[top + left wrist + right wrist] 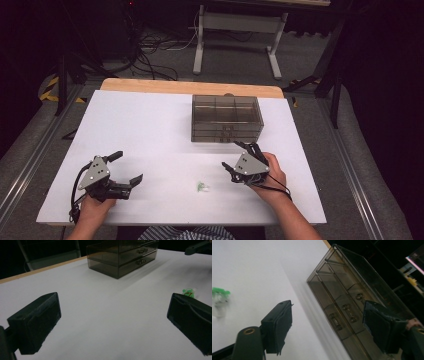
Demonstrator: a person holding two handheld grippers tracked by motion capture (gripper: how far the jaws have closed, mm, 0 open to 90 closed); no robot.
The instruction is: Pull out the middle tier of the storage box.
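A smoky clear drawer box [227, 117] with small knobs on its front stands at the back of the white table [150, 130]. A small green and clear item [201, 187] lies near the front edge, between my hands. My left gripper [129, 166] rests at the front left, jaws wide open and empty, pointing right toward that item. In the left gripper view the green item [188, 292] lies just past the right jaw. My right gripper [236, 155] hovers just in front of the box, open with nothing between its jaws. In the right gripper view my right gripper [328, 315] faces the drawer fronts [347, 307].
The table's far edge is a wooden strip [190, 86]. Beyond it stand a white desk frame [235, 30] and loose cables on the floor. Metal rails run along both sides of the table. My right gripper's jaw [198, 247] shows at the top right of the left gripper view.
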